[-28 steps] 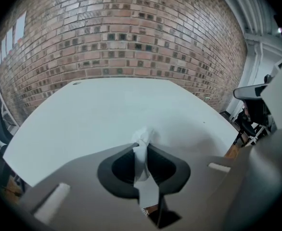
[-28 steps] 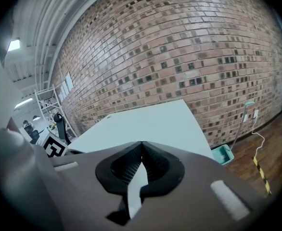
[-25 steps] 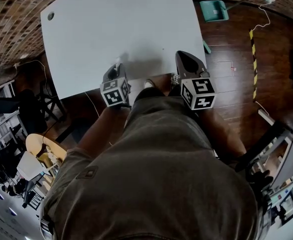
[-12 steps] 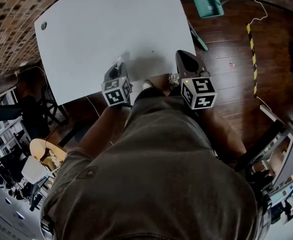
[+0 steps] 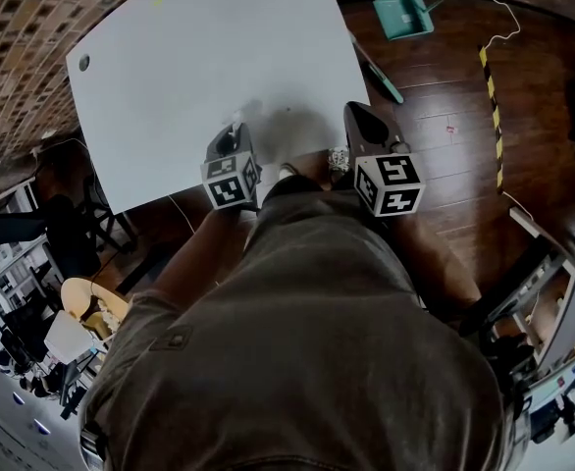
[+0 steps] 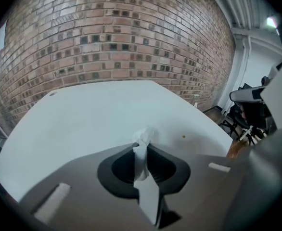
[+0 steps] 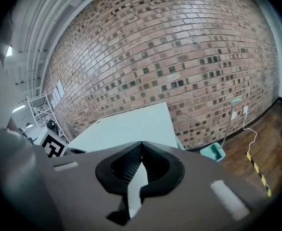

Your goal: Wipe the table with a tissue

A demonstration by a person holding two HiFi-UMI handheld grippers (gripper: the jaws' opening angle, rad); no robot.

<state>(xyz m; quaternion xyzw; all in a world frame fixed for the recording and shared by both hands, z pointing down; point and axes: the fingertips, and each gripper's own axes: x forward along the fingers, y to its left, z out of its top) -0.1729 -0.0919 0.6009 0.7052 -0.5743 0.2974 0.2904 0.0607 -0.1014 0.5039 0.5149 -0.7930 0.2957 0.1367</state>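
Observation:
A white table (image 5: 199,77) fills the upper left of the head view, and its surface (image 6: 97,114) spreads ahead in the left gripper view. My left gripper (image 5: 233,128) hovers over the table's near edge, shut on a crumpled white tissue (image 6: 143,141) that pokes out past the jaw tips (image 5: 235,121). My right gripper (image 5: 358,114) is held at the table's near right corner, jaws shut with nothing between them (image 7: 141,146). A small dark speck (image 6: 183,137) lies on the table to the right of the tissue.
A brick wall (image 7: 179,57) stands behind the table. A teal dustpan (image 5: 401,15) with a long handle lies on the wooden floor at the right. A yellow-black tape strip (image 5: 495,116) marks the floor. Chairs (image 5: 81,302) stand at the lower left.
The table and floor have slid a little up and left in the head view. Both grippers hold nearly the same place, still shut.

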